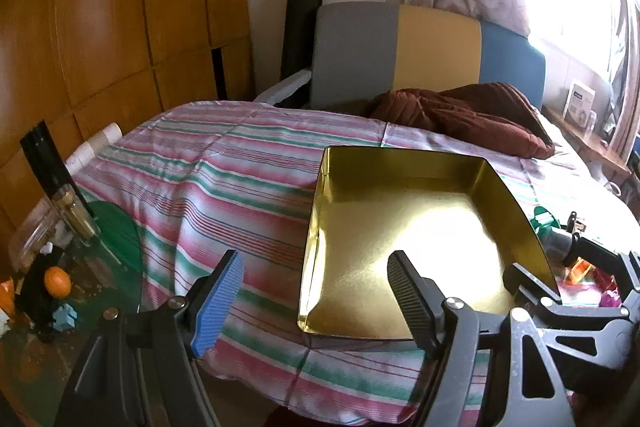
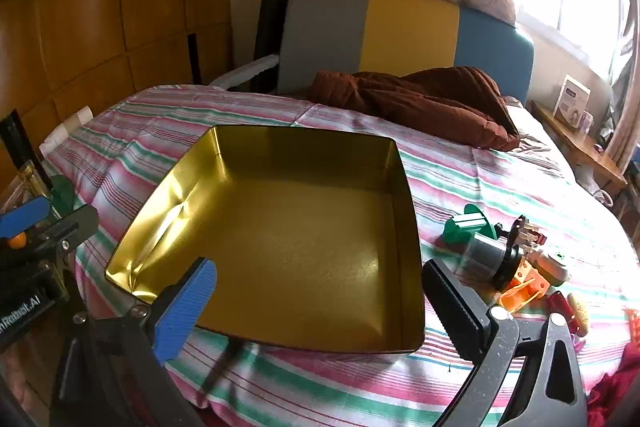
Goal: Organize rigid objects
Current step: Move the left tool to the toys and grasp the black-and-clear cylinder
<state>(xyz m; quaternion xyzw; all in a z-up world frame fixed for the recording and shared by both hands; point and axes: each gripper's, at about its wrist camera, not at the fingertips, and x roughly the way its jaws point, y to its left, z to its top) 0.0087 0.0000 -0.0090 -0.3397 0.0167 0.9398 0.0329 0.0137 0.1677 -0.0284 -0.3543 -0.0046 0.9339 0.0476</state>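
Observation:
An open gold metal tin (image 2: pixel 288 251) lies empty on the striped bed cover (image 2: pixel 160 115); it also shows in the left wrist view (image 1: pixel 400 227). To its right lie small toys: a green spool (image 2: pixel 466 225), a grey and black cylinder (image 2: pixel 486 257), an orange plastic piece (image 2: pixel 524 287) and a black plug (image 2: pixel 524 227). My right gripper (image 2: pixel 320 303) is open and empty over the tin's near edge. My left gripper (image 1: pixel 316 295) is open and empty at the tin's near left corner.
A brown quilt (image 2: pixel 420 103) lies at the bed's far end by a grey, yellow and blue headboard (image 2: pixel 400 35). A green glass side table (image 1: pixel 100 267) with bottles and an orange (image 1: pixel 57 281) stands left of the bed. A window shelf (image 2: pixel 576 139) runs along the right.

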